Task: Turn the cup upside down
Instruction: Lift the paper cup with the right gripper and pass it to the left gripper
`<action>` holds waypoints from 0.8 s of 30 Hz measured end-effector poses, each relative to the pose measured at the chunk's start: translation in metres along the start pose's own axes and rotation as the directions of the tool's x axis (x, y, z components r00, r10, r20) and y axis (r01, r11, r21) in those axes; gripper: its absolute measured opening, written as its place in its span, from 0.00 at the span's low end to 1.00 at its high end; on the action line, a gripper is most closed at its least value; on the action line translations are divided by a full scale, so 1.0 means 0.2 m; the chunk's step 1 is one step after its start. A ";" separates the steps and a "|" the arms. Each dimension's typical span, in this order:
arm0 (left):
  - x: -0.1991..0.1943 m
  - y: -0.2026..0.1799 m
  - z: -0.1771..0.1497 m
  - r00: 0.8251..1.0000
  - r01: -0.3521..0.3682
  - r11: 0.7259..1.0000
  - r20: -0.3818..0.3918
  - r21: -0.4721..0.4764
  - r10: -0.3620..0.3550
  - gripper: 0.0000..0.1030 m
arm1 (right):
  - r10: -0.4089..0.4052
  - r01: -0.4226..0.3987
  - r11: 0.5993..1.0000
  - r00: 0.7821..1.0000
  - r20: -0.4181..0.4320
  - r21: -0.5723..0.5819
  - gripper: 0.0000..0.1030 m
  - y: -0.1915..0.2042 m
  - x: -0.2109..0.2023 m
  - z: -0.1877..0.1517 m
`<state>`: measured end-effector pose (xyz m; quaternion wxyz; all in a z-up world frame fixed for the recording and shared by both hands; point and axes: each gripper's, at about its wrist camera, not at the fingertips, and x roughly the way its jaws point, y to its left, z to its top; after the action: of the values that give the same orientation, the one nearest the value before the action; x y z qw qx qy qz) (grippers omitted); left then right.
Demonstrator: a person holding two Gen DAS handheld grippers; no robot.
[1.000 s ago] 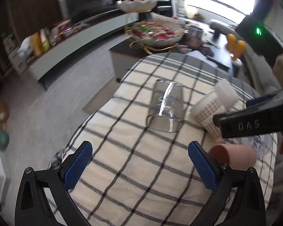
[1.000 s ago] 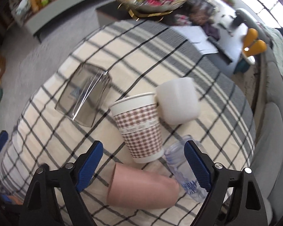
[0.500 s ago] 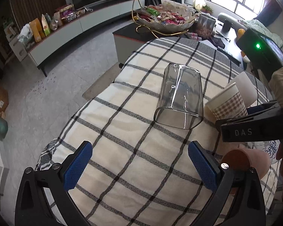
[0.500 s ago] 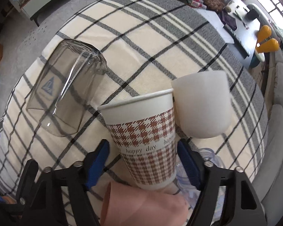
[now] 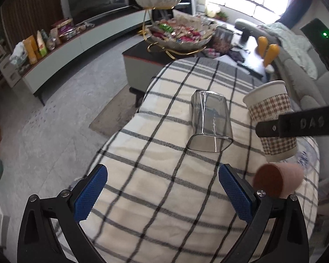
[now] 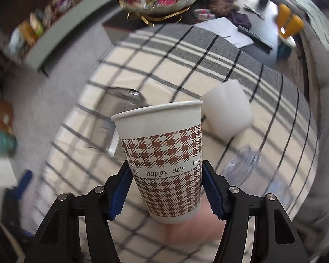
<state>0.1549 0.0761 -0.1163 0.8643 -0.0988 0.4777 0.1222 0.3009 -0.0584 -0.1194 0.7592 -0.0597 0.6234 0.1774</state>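
Note:
My right gripper (image 6: 167,186) is shut on a white paper cup with a brown houndstooth band (image 6: 164,160). It holds the cup upright, rim up, lifted above the checked tablecloth (image 6: 274,100). The same paper cup (image 5: 272,118) shows at the right of the left wrist view, with the right gripper's black finger (image 5: 296,126) across it. My left gripper (image 5: 162,192) is open and empty, low over the near part of the cloth.
A clear glass (image 5: 208,122) lies on its side mid-table. A pink cup (image 5: 278,179) lies on its side at the near right. A white cup (image 6: 228,109) and a clear plastic cup (image 6: 241,164) lie behind the held cup. A snack bowl stand (image 5: 179,32) stands beyond the table.
My right gripper closed on the paper cup and lifted it off the cloth. The left gripper stayed open and drew back a little.

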 end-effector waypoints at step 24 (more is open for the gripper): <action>-0.11 0.30 -0.21 0.989 0.119 0.944 0.045 0.309 -0.139 1.00 | 0.277 -0.264 0.748 0.958 0.074 0.609 0.61 0.09 0.41 -0.69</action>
<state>0.0921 0.1179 -0.1237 0.8906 0.0090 0.4546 -0.0068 0.1803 -0.0680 -0.2250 0.6968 0.2788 0.6568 0.0730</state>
